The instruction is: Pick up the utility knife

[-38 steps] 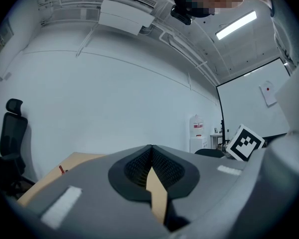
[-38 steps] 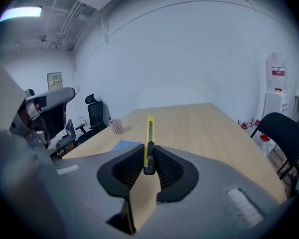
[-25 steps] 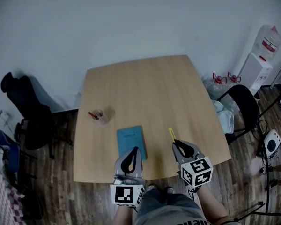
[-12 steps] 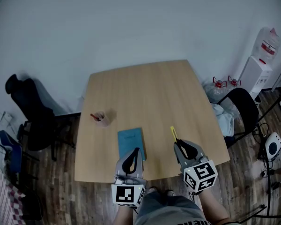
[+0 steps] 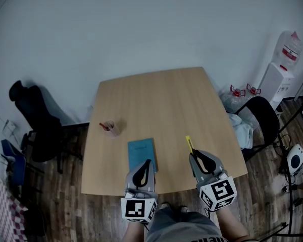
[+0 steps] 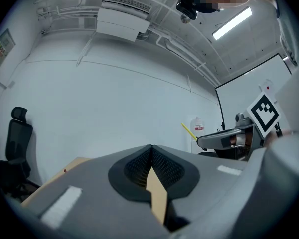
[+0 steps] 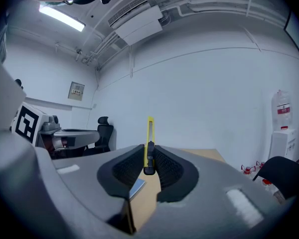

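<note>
The yellow utility knife (image 7: 150,138) stands upright between the black pads of my right gripper (image 7: 149,156), which is shut on it and holds it clear above the wooden table (image 5: 156,105). From the head view the knife (image 5: 189,144) sticks out ahead of the right gripper (image 5: 196,157) near the table's front right. My left gripper (image 5: 143,169) hovers at the front edge over the blue notebook (image 5: 141,153); its jaws are closed with nothing between them (image 6: 150,166). The knife's yellow tip (image 6: 189,131) also shows in the left gripper view.
A small clear cup with a red item (image 5: 110,128) sits at the table's left. A black office chair (image 5: 33,122) stands left of the table, another chair (image 5: 260,116) and a water dispenser (image 5: 279,69) to the right. Bags (image 5: 237,117) lie by the right edge.
The right gripper has risen with the knife held in it, lifting it off the table. The left gripper has stayed where it was.
</note>
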Tool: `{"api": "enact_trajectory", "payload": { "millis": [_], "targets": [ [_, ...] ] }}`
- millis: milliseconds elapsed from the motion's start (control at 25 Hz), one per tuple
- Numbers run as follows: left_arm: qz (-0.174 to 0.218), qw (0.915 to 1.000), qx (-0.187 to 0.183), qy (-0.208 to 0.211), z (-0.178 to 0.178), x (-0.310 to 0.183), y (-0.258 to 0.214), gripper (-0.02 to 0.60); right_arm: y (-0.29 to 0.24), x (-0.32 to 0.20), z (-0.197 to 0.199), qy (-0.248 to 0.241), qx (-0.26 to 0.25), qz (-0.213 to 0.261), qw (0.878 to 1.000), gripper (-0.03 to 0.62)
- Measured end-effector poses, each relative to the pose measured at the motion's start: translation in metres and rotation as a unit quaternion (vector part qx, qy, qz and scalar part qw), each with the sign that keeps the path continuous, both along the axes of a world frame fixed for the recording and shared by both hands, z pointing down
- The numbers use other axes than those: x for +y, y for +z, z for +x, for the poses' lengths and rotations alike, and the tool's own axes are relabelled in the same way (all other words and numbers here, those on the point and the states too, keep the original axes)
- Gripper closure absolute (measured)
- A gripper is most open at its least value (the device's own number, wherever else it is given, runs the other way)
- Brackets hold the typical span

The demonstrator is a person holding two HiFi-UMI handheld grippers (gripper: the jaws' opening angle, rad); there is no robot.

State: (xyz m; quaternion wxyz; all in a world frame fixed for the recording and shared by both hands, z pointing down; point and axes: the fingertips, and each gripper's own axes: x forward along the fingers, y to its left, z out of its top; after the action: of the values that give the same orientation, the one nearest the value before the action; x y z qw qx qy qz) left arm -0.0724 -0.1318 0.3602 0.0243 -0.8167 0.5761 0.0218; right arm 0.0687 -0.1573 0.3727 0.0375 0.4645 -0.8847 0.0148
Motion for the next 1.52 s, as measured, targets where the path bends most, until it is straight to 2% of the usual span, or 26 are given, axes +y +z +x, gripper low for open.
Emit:
{"api": "enact_trajectory", "payload": {
  "millis": [400, 1520],
  "targets": [
    [0.002, 1.0000, 0.001, -0.002, 0.002, 0.008, -0.003, 0.563, -0.011, 0.013, 0.002, -0.005, -0.003, 0.027, 1.000, 0.526],
    [0.009, 0.9999, 0.003, -0.006, 0.003, 0.017, -0.008, 0.562, -0.016, 0.021, 0.006, -0.003, -0.008, 0.036, 0.999, 0.526]
  ]
}}
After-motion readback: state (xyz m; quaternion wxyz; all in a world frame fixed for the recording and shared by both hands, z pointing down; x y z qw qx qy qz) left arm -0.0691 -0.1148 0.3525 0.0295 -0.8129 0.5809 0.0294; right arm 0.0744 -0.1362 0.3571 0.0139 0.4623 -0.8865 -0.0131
